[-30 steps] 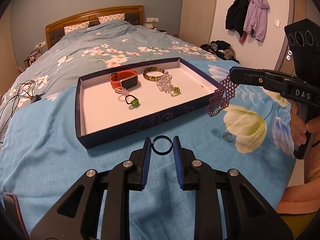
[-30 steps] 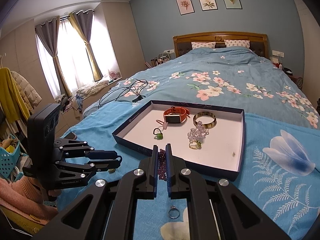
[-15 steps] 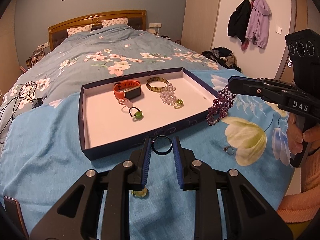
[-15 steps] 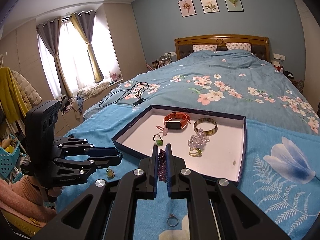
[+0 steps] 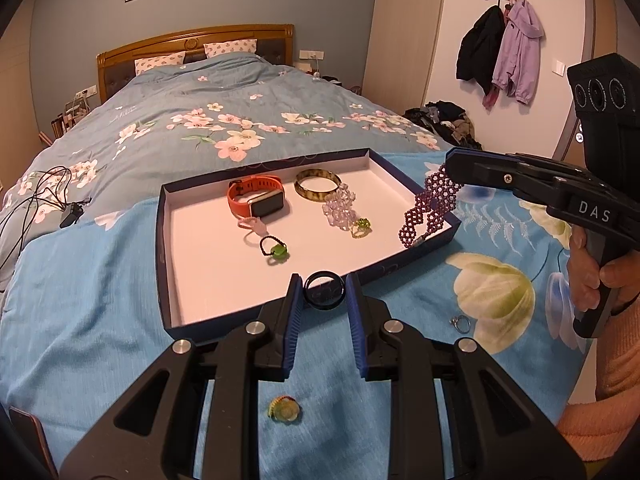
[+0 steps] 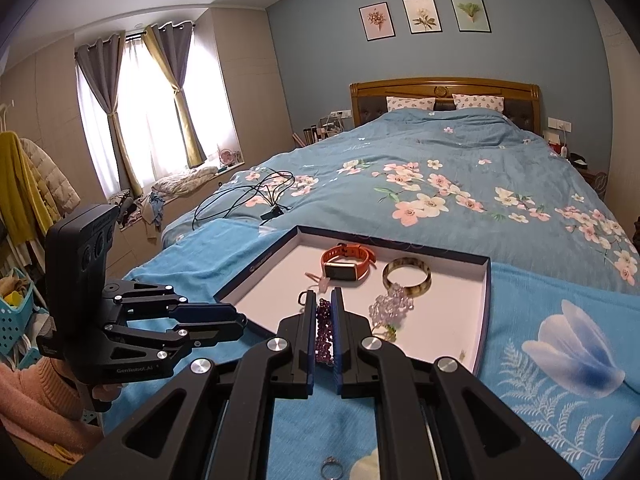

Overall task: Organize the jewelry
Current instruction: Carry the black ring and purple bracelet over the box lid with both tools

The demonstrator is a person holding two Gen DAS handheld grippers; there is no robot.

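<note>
Purple bracelet (image 5: 431,207) now over tray (image 5: 166,248); watch (image 5: 258,200), bangle (image 5: 318,185) inside.

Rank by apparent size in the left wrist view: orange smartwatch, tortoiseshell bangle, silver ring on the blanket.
1. Orange smartwatch, largest.
2. Tortoiseshell bangle, slightly smaller; it lies a little farther back in the tray, so this ranking is unsure.
3. Silver ring, clearly smallest despite lying nearer the camera.
</note>
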